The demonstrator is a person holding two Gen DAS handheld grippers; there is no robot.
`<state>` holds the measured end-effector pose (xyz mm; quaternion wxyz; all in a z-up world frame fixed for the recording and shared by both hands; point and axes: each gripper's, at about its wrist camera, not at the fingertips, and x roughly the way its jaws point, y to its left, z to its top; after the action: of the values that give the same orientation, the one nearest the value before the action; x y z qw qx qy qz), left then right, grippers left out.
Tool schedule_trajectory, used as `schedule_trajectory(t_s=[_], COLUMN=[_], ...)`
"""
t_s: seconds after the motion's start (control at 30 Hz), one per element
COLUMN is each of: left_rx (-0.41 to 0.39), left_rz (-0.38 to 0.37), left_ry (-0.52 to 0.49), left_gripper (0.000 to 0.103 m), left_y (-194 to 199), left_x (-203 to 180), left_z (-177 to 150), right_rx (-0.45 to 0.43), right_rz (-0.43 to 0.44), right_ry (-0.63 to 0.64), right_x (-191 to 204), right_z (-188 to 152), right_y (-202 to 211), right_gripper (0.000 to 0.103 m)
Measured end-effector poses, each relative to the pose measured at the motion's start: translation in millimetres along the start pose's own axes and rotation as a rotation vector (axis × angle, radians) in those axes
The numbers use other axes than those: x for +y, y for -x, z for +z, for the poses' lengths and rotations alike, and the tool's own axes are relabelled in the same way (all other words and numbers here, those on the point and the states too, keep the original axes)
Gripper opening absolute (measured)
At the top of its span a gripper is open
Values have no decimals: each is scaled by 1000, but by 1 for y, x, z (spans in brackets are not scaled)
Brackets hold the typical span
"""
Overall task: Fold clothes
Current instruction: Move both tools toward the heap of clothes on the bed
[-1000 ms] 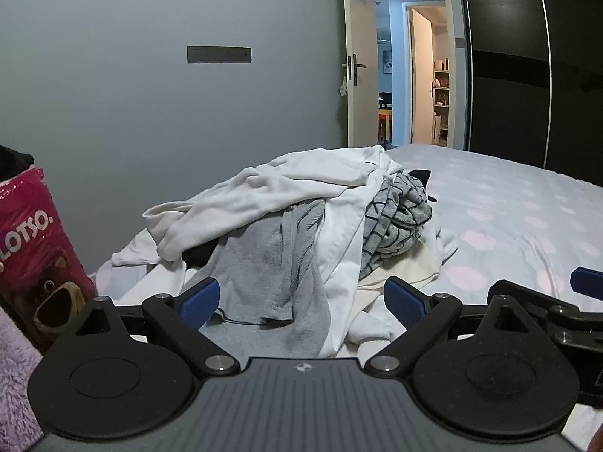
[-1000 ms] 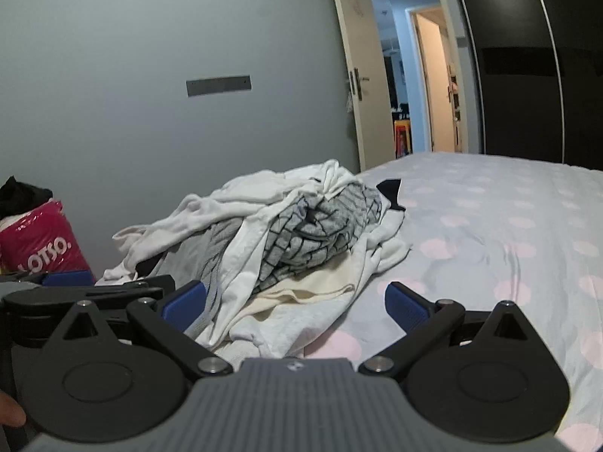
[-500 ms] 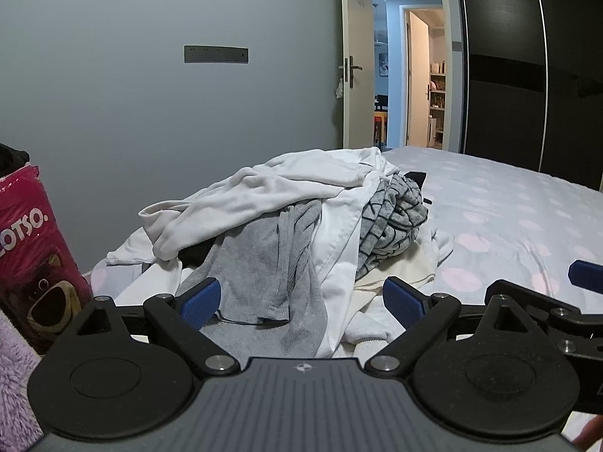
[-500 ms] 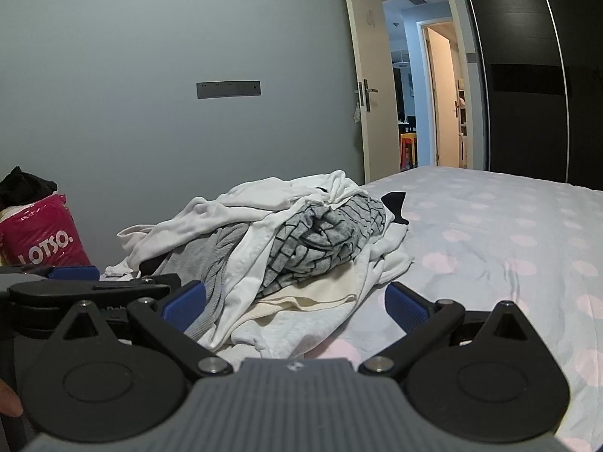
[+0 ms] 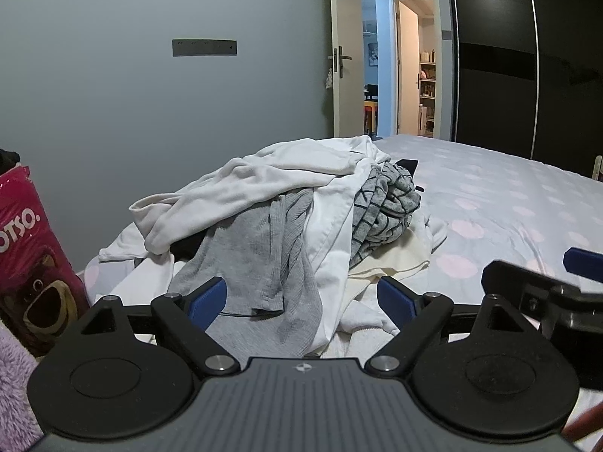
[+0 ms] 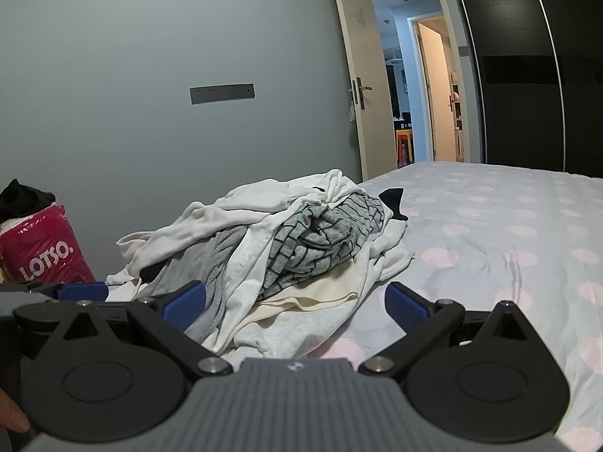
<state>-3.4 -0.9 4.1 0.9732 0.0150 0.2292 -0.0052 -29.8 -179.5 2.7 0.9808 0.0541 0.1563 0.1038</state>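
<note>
**Laundry heap on the bed, both tools wide and empty**

So straight ahead of both tools there's the pile of clothes [image 5: 301,218], all unfolded, dumped on the bed [image 5: 508,207] with its pale pink-dotted sheet. A white top [image 5: 264,184] is draped over the heap, a grey ribbed garment [image 5: 260,260] hangs down the near side toward the left tool, and a grey piece with dark grid lines [image 5: 384,207] is bunched up on the right side of the pile. A cream piece [image 6: 320,293] sticks out flat from underneath, nearest the right tool. Something black pokes out at the far end, can't tell what it is.

Off to the left of the left tool stands a pink LOTSO bag [image 5: 30,256] with a bear printed on it; from the right wrist view there's dark fabric [image 6: 22,199] sitting on top of it, and what else is inside I can't see. Behind the pile is a grey wall, an open door [image 5: 343,52] to the far right of it, and a dark wardrobe [image 5: 527,56] beyond the bed.

Left tool [image 5: 301,297]: jaws spread wide but easing inward right now, nothing pinched, with the grey ribbed fabric lying in front of the gap. Right tool [image 6: 296,299]: jaws standing wide apart, holding nothing, the edge of the pile just ahead. The two tools sit side by side, each catching the other at the frame's edge.
</note>
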Motion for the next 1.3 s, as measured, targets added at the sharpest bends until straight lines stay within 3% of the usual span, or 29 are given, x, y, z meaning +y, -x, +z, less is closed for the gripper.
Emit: schedule_trajectory(t_s=[1.3], left_rx=[59], left_rz=[6], left_ry=[17], left_gripper=[88], left_y=[-9], left_x=[8], left_z=[-3], right_rx=[50], right_rz=[-1], right_ry=[52], right_x=[3], right_z=[-3], right_y=[-6], right_gripper=[102])
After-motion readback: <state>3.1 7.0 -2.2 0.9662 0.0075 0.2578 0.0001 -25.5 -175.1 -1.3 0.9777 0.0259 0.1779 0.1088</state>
